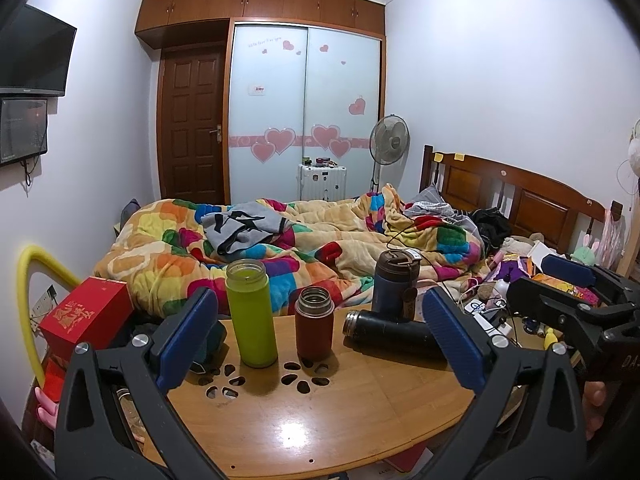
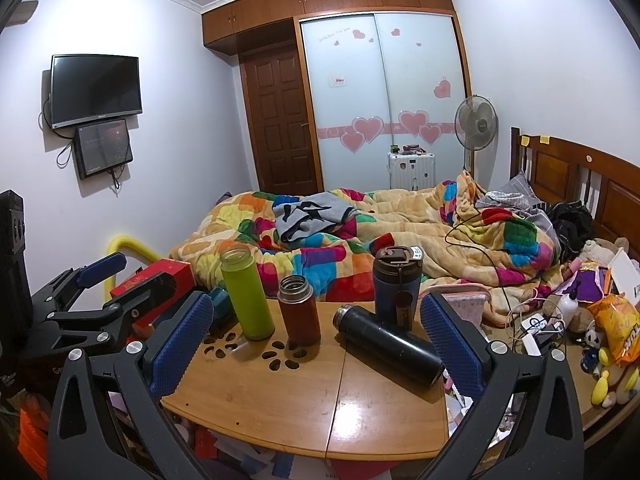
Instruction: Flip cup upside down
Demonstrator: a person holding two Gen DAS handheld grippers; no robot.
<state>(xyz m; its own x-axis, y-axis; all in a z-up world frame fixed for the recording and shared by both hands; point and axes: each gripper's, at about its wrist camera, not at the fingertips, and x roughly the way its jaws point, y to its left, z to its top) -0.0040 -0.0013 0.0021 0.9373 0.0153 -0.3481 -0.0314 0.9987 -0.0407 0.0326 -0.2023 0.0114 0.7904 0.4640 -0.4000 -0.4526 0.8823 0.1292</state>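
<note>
Nearest the cameras, both grippers were held wide apart and empty above the near edge of the wooden table (image 2: 280, 412): the left gripper (image 1: 320, 340) and the right gripper (image 2: 316, 340), each showing blue-padded fingers (image 2: 182, 344) spread to either side of the flasks. Which vessel was meant by "cup" could not be told from the task line; four stood or lay on the table. Taking the red-brown flask (image 2: 299, 312) as landmark, upright with its mouth open, the black flask (image 2: 390, 346) was seen lying on its side just to its right, its long axis running from an open mouth near the landmark toward the right gripper's right-hand pad. The green bottle (image 2: 246, 294) stood upright just to the landmark's left, and the dark blue lidded tumbler (image 2: 396, 284) stood behind and to its right, touching or almost touching the black flask. The red-brown flask was judged to sit roughly centred ahead of both grippers; the black flask lay nearer the right one. Beyond the landmark, a patchwork quilt (image 2: 360, 240) covered the bed.
</note>
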